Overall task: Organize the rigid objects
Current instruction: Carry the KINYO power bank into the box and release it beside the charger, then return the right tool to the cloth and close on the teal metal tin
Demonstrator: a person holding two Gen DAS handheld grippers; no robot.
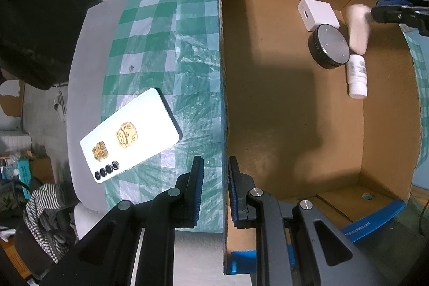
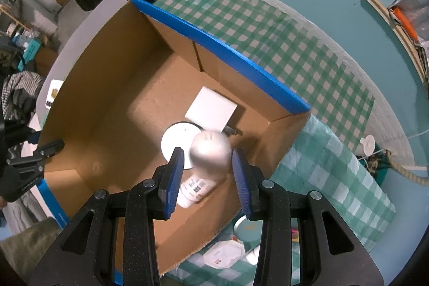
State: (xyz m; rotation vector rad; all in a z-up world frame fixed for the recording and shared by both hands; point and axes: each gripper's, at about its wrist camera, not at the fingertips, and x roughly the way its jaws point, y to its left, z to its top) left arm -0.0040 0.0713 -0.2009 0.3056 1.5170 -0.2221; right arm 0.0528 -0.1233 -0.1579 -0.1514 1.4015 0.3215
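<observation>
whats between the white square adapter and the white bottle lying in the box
The round black puck with a silver top sits between the adapter and the bottle; clearest in the left wrist view.

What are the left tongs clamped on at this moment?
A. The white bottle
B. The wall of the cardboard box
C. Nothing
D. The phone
B: the left tongs straddle the box wall, one pad on each side of its edge, while the phone lies apart on the cloth and the bottle lies inside the box.
</observation>
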